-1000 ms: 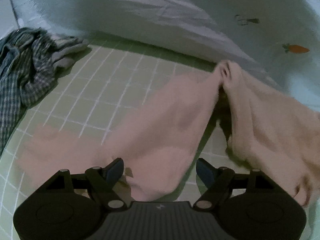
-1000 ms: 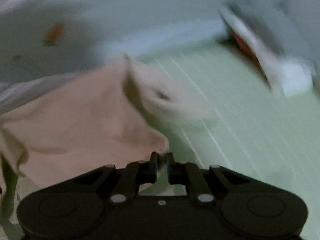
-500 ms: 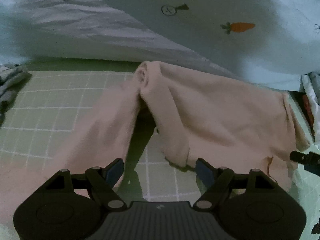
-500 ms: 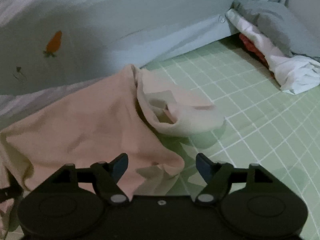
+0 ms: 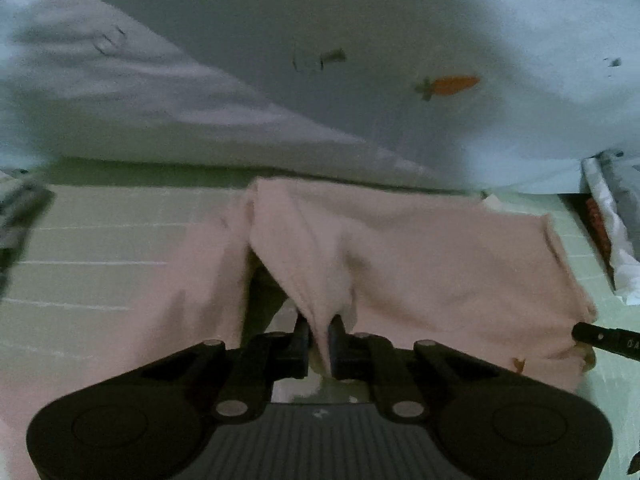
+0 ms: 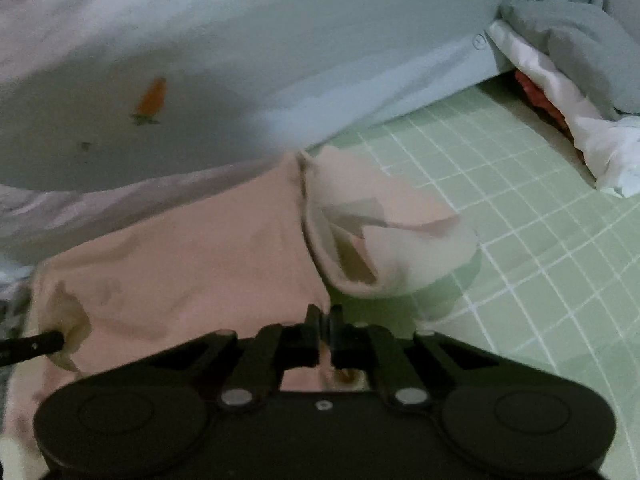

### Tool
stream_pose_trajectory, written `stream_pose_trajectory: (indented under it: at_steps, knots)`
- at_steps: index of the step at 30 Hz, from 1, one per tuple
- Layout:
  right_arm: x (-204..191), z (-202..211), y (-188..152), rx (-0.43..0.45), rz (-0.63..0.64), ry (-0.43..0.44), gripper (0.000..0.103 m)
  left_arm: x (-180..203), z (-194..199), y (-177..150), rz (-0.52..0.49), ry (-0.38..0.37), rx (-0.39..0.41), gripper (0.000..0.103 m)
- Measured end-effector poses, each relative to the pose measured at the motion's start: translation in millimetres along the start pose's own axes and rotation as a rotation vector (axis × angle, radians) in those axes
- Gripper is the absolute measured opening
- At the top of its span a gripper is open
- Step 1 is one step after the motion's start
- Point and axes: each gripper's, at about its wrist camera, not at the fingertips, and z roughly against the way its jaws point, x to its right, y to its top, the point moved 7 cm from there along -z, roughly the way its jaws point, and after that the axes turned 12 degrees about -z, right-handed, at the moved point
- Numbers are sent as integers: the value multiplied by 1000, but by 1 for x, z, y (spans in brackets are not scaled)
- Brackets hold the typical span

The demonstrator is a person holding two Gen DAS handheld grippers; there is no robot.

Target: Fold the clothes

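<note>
A pale pink garment (image 5: 420, 264) lies spread on a green gridded sheet (image 5: 104, 240). My left gripper (image 5: 319, 330) is shut on a bunched fold of that garment near its near edge. In the right wrist view the same pink garment (image 6: 180, 264) fills the left half, with a turned-up whitish end (image 6: 392, 240) to the right. My right gripper (image 6: 325, 322) is shut on the garment's near edge. The other gripper's dark tip (image 5: 600, 338) shows at the right of the left view, and a dark tip (image 6: 32, 346) at the left of the right view.
A light blue quilt with a carrot print (image 5: 448, 86) rises behind the garment. A heap of white, grey and red cloth (image 6: 572, 92) lies at the far right. Dark checked clothing (image 5: 20, 216) sits at the left edge. Bare green sheet (image 6: 540, 264) extends right.
Both grippers stood open half a second ago and have now shut on the pink garment. The left view has swung right since a second ago, leaving the checked clothing at the edge.
</note>
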Motion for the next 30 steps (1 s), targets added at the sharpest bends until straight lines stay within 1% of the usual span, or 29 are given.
stream_pose_trajectory:
  at_steps: [4, 7, 8, 10, 11, 12, 13, 14, 15, 16, 17, 19, 21, 24, 27, 30]
  knots:
    - [-6, 56, -16, -24, -8, 119, 4, -4, 55, -11, 3, 29, 41, 9]
    - [-1, 91, -18, -40, -59, 219, 4, -5, 80, -10, 13, 55, 81, 9]
    - [3, 96, -19, -40, -73, 231, 4, -6, 88, -9, 16, 65, 94, 9]
    - [14, 96, -19, -33, -90, 226, 5, -7, 105, -8, 22, 83, 121, 10]
    - [19, 91, -22, -32, -71, 188, 7, -7, 113, -8, 26, 92, 135, 12]
    - [24, 82, -26, -31, -33, 126, 12, -5, 105, -8, 14, 103, 133, 15]
    - [30, 74, -30, -30, -5, 60, 20, -2, 93, -12, 6, 121, 104, 22]
    - [37, 69, -33, -28, 7, 2, 23, 1, 80, -17, -1, 140, 72, 26]
    - [43, 67, -37, -31, 5, -34, 33, 4, 74, -24, 9, 159, 40, 35]
    - [47, 67, -41, -36, -7, -48, 42, 5, 71, -34, 23, 159, 21, 45]
    - [49, 69, -46, -38, -19, -48, 45, 5, 69, -43, 38, 156, 3, 51]
    - [51, 75, -57, -41, -37, -45, 59, 4, 68, -63, 64, 142, -26, 68]
    - [53, 73, -67, -59, -34, -55, 64, 4, 67, -85, 80, 138, -69, 69]
    - [55, 63, -82, -111, -25, -63, 65, 1, 63, -114, 96, 115, -128, 69]
    - [54, 52, -94, -153, -5, -74, 67, 1, 57, -131, 102, 86, -167, 74]
    - [50, 43, -102, -180, 32, -81, 67, 3, 48, -144, 96, 66, -197, 75]
